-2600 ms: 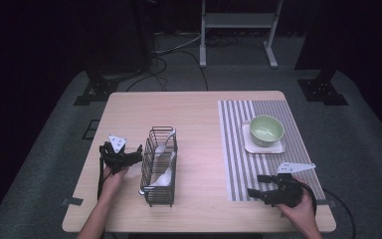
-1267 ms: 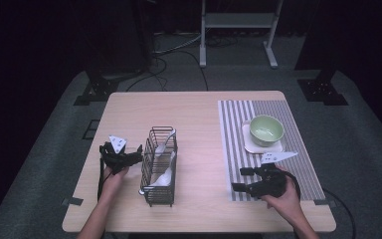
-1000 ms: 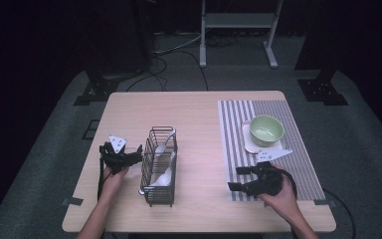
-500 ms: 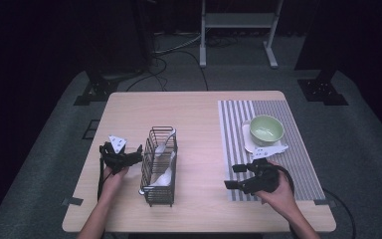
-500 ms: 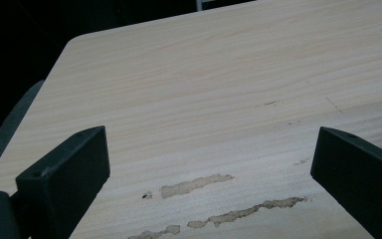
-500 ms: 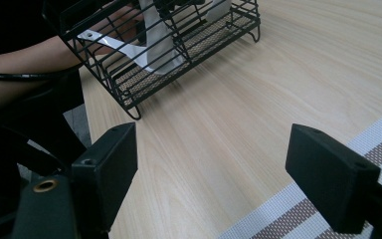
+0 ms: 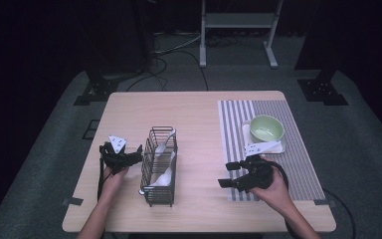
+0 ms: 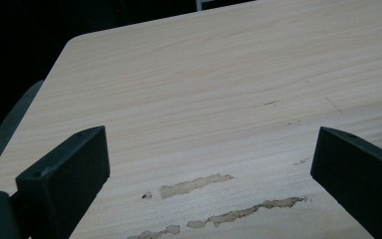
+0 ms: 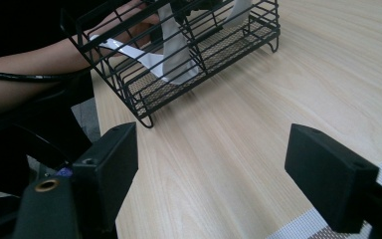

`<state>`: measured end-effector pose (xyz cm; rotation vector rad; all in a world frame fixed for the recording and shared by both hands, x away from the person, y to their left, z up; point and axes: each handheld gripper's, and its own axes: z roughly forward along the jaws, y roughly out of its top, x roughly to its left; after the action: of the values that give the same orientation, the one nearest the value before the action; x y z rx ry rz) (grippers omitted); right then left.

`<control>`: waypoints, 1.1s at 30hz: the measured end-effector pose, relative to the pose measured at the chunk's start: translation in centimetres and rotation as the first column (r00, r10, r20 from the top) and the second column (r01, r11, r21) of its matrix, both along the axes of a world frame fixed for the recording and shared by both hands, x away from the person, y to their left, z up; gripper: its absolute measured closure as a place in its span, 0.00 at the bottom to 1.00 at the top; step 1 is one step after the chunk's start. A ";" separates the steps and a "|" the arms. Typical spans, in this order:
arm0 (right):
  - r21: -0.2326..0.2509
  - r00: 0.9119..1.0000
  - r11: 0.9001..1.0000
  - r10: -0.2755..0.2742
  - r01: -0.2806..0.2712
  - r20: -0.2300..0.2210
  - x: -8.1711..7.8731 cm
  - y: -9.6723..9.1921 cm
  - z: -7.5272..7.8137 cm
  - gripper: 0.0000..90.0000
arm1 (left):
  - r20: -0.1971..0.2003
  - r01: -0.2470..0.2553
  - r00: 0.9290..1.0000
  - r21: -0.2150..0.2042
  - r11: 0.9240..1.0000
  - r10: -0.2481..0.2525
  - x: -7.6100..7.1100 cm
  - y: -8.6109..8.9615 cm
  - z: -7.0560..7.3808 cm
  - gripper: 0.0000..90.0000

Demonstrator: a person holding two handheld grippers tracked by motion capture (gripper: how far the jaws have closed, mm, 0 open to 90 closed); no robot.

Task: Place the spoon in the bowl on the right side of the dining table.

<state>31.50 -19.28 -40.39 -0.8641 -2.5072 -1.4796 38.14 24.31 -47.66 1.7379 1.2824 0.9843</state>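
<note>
1. High view: right gripper (image 7: 229,175) sits low over bare wood at the left edge of the striped mat (image 7: 298,164), jaws pointing toward the wire basket (image 7: 160,164). Jaws spread wide, nothing between them.
2. Left gripper (image 7: 138,155) parked just beside the basket's left wall, on the table (image 7: 189,107). In the left gripper view its jaws are also spread, bare wood and some pale scuffs between them.
3. Right gripper view: the basket stands ahead, white spoons (image 9: 171,50) leaning inside its compartments, a forearm (image 9: 25,74) behind it. These spoons look like the thing being reached for; they rest in the basket, well apart from the right jaws.
4. Risk, as I judge it: jaws coming in low could meet the basket's wire side or foot and shove or tip the light frame. Reaching through the top, a jaw might snag a wire, or pinch a smooth spoon handle off-centre so it slips.
5. Risk: the left hand is close to the basket; the two grippers could crowd each other there.
6. Room: open wood between basket and mat gives a clear lane. Green bowl (image 7: 266,127) on its white tray (image 7: 273,147) stands behind the right hand, near the trailing cable. Near table edge is close to both forearms.
</note>
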 end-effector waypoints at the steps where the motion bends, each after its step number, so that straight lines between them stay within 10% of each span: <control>1: 0.001 1.000 1.000 0.003 -0.003 0.001 0.1 0.1 0.0 0.23 | 0.000 0.000 1.000 0.000 1.000 0.000 0.0 0.0 0.0 0.01; 33: 0.014 0.999 0.999 0.049 -0.049 -0.016 1.2 2.8 2.1 0.23 | 0.000 0.003 1.000 0.000 1.000 -0.003 0.0 0.0 0.0 0.01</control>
<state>32.74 -16.47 -38.29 -0.8037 -2.4849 -1.4669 38.13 24.32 -47.66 1.7392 1.2793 0.9823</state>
